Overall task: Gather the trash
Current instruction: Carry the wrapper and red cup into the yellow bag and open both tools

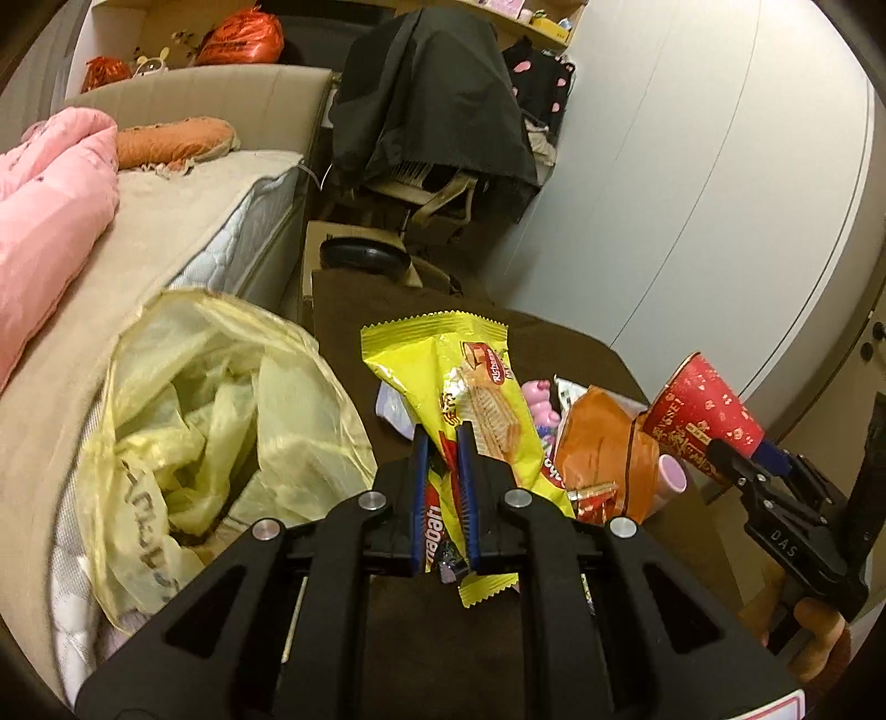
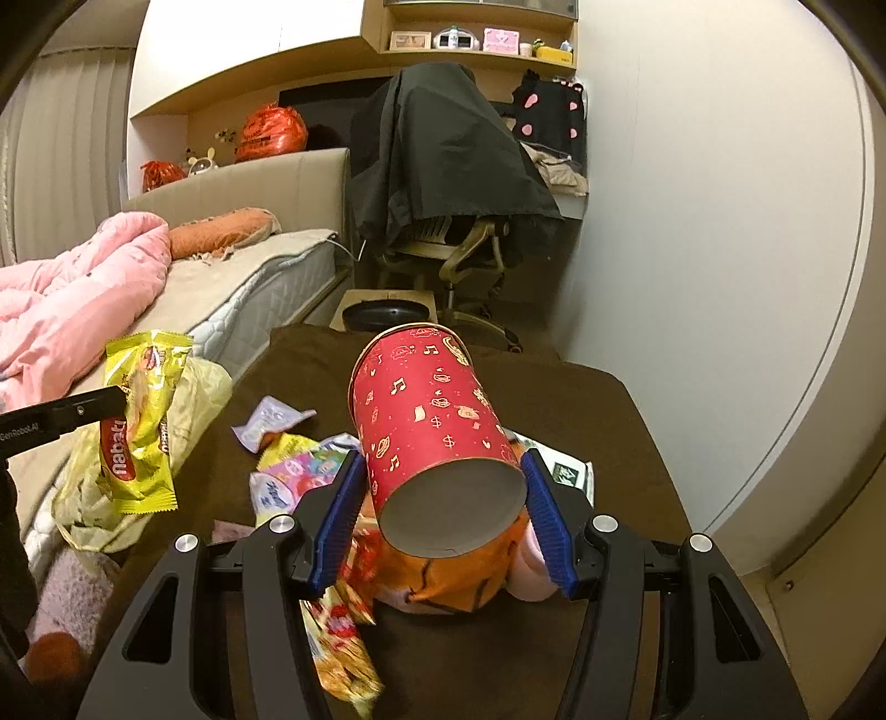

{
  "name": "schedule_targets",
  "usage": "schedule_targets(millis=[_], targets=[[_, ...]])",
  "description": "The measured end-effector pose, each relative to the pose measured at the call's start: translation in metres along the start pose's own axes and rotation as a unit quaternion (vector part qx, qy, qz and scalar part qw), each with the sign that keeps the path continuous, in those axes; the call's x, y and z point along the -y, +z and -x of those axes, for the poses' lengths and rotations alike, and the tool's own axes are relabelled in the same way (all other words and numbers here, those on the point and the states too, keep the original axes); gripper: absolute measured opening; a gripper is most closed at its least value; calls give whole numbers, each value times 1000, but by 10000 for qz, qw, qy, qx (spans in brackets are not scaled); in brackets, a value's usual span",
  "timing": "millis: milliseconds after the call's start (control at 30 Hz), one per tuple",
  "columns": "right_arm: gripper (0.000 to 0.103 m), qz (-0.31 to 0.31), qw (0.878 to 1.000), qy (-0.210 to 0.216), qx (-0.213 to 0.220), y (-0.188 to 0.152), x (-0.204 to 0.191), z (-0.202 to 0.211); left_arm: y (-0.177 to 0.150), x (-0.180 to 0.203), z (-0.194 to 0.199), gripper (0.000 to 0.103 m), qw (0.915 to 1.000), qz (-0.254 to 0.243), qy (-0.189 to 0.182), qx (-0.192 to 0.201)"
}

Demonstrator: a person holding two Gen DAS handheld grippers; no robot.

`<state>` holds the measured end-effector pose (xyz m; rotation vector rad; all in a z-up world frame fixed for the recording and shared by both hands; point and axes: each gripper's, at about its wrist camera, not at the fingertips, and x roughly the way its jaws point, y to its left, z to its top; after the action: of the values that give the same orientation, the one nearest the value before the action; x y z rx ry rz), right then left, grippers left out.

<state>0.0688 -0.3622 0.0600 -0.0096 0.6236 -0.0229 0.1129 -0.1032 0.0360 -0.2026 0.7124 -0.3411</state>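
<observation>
Desk (image 2: 581, 399) — dark brown, soft-looking cloth cover, rounded far corners; trash heaped on its near half. Bed (image 2: 266, 271) along the left, quilted mattress edge, beige sheet, pink quilt (image 2: 72, 299) bunched on it. Far end: office chair (image 2: 459, 249) draped in a black cloth, wooden shelves (image 2: 476, 50) above. Plain white wall (image 2: 720, 221) on the right.

Bag (image 1: 221, 421) — thin, translucent yellow plastic, crumpled, mouth open, lying at the bed's edge just left of the desk.

Wrapper (image 1: 470, 399) — glossy yellow foil with serrated ends and a wafer picture; pinched at its lower part between the blue ribbed pads of the left hand-held gripper (image 1: 443, 448), raised above the desk's left side, close beside the bag.

Tube (image 2: 437, 432) — red cardboard cylinder with gold notes and dollar signs, hollow end facing the camera, tilted; the right hand-held gripper (image 2: 443, 509) is spread wide, and the tube sits between its blue pads with the left pad touching it; whether the right pad touches cannot be told.

Pile (image 2: 310, 471) — below the tube: orange pouch (image 2: 448, 576), pink and white sachets, a printed snack pack (image 2: 343, 648), all crinkled film, overlapping.
</observation>
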Motion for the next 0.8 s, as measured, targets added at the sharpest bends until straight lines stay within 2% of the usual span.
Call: schedule_targets(millis=[133,367,800], targets=[[54,-83,9999,58,34,2,-9,1,7,-10,6,10,9998,71,-170,38],[54,-80,9998,166,32,7,-25,5,12,-28,10,10,9998,88,-182,58],[54,277,9959,867,-10,35,-102,-7,11,-102,30,10,9990,265,315,187]])
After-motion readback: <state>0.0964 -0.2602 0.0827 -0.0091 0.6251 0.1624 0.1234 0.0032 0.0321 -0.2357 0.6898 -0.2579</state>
